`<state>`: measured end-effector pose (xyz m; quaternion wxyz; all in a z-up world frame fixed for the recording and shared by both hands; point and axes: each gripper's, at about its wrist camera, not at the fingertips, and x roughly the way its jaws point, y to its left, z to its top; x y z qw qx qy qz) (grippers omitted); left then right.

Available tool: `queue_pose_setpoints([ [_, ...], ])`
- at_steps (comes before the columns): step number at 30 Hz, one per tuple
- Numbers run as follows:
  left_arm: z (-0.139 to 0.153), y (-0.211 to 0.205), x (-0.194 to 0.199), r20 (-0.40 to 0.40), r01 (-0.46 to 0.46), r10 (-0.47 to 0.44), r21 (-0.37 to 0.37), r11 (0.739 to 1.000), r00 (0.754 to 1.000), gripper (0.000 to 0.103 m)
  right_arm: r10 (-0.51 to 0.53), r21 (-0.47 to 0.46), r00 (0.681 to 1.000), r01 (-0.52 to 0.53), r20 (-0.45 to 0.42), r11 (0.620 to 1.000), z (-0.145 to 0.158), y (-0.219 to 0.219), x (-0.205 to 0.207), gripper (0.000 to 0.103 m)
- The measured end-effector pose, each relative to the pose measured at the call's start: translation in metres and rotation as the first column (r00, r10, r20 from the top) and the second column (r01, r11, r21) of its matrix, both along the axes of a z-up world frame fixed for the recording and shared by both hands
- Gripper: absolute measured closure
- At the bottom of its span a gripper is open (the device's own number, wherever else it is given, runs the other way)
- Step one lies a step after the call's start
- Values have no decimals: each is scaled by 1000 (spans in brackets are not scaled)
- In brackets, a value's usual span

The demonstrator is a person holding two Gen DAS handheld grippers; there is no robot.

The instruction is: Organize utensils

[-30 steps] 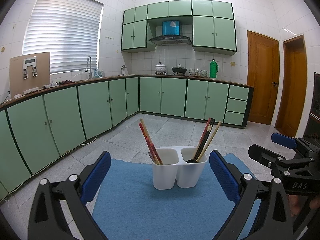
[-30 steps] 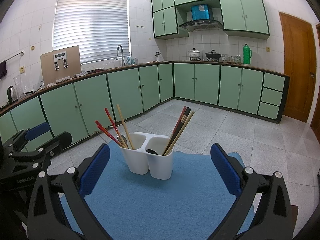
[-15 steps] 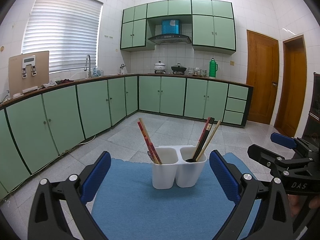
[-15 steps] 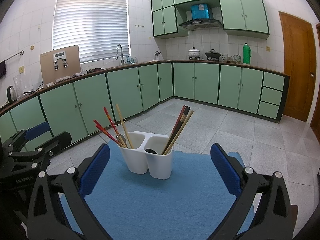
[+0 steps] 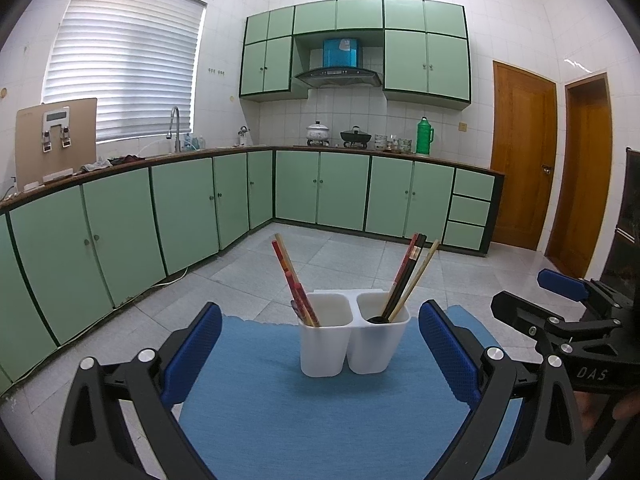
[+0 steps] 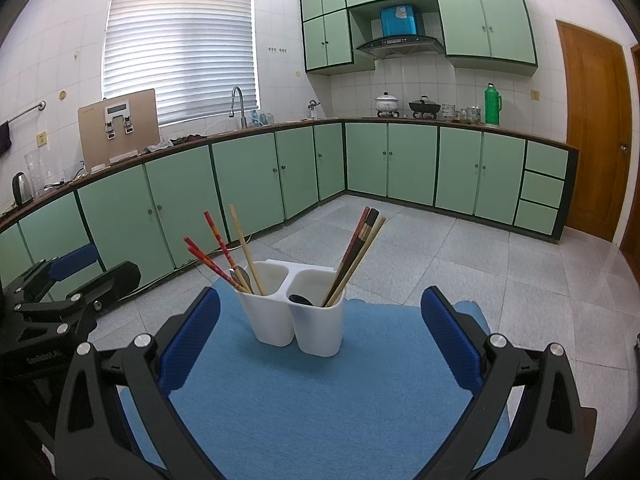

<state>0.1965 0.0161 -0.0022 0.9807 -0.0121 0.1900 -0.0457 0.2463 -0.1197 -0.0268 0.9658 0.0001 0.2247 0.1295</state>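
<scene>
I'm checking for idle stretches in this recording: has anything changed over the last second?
Almost nothing. Both views shift only slightly. The left gripper and right gripper stay open and empty, short of the white holder; the chopsticks stand as before on the blue mat.

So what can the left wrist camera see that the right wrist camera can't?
Only the left wrist view shows a second brown door and the right hand-held gripper at its edge. Only the right wrist view shows a kettle, a wall towel rail and the left hand-held gripper. Both show the white two-cup holder with chopsticks on the blue mat, and green cabinets.
</scene>
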Motion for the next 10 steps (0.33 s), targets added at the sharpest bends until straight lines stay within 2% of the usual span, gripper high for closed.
queue_pose_setpoints([
  [10,-3,1,1,-3,-5,5,2,1000,1000,6,-1,0,1000,1,-2,1000,-2,-1,1,5],
])
